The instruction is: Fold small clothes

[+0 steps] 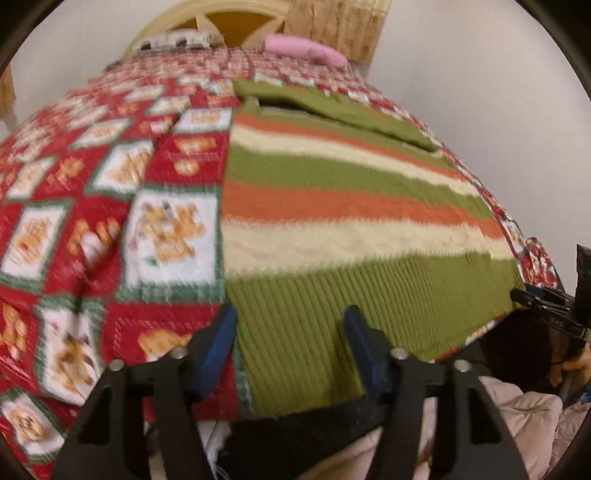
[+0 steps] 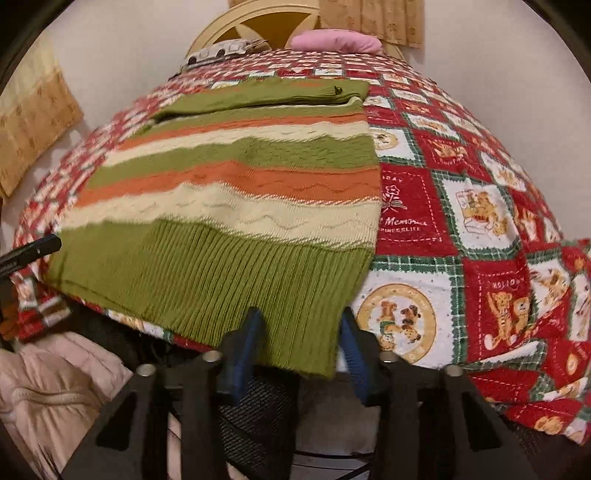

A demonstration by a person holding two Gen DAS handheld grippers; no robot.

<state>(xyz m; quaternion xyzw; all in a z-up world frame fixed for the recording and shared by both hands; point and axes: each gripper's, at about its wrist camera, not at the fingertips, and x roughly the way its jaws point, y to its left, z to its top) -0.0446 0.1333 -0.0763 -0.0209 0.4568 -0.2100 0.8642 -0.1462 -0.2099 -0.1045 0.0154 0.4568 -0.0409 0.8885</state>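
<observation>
The sweater (image 2: 229,206), striped green, orange and cream, lay flat on the quilt (image 2: 480,236) of a bed, its ribbed green hem at the near edge and a sleeve folded across its far end. In the right wrist view, the right gripper (image 2: 297,345) straddled the hem's right corner, blue fingers (image 2: 242,350) on either side of the knit at a middling gap; whether the pads pressed the fabric could not be told. In the left wrist view, the left gripper (image 1: 290,345) stood partly open over the hem's left corner, its fingers apart with ribbing between them, seemingly not pinched. A puffy pale jacket (image 2: 55,391) showed below the bed edge. On the quilt's red patches, stitched words read "Memories", "HOLIDAY" and something like "PINEERLIFE". Farthest off lay a pink pillow (image 2: 338,40) before the headboard (image 2: 258,26).
</observation>
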